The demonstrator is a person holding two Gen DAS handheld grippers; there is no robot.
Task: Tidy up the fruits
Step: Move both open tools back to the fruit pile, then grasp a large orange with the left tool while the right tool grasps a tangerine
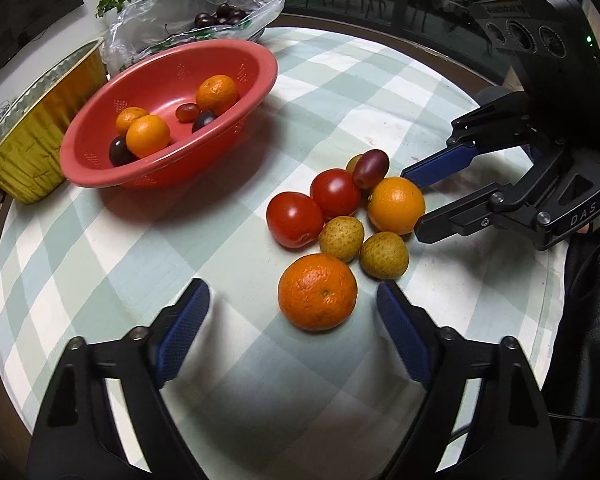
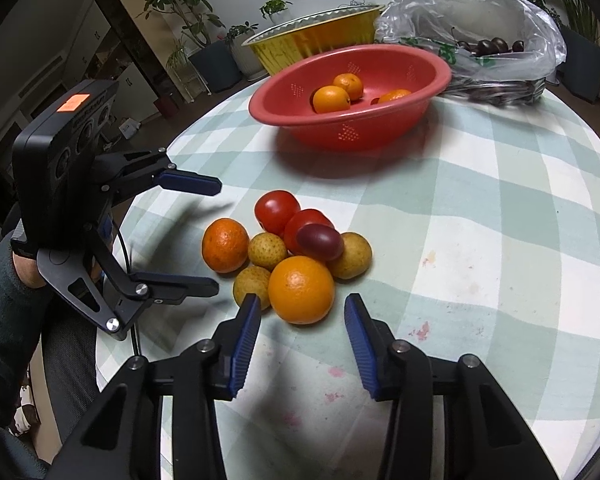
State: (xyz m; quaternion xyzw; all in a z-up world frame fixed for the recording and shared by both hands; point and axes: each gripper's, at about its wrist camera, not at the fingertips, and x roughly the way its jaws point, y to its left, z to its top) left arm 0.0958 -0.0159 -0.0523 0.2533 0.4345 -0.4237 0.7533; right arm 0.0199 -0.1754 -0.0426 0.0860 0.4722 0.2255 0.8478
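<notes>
Right hand-held gripper (image 2: 300, 312) spread, straddling smooth round orange (image 2: 301, 289) at near edge of fruit pile on checked-cloth bench (image 2: 480, 220), pads not touching; left hand-held gripper (image 1: 292, 300) spread, dimpled mandarin (image 1: 317, 292) between fingertips; red plastic colander bowl (image 2: 428, 80) beyond pile

Home dining room – checked tablecloth (image 2: 480, 184), houseplants (image 2: 180, 4).

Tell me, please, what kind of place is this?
Probably a home dining or living room: a round table with a checked cloth, potted houseplants by the wall, and a red colander holding fruit.
</notes>
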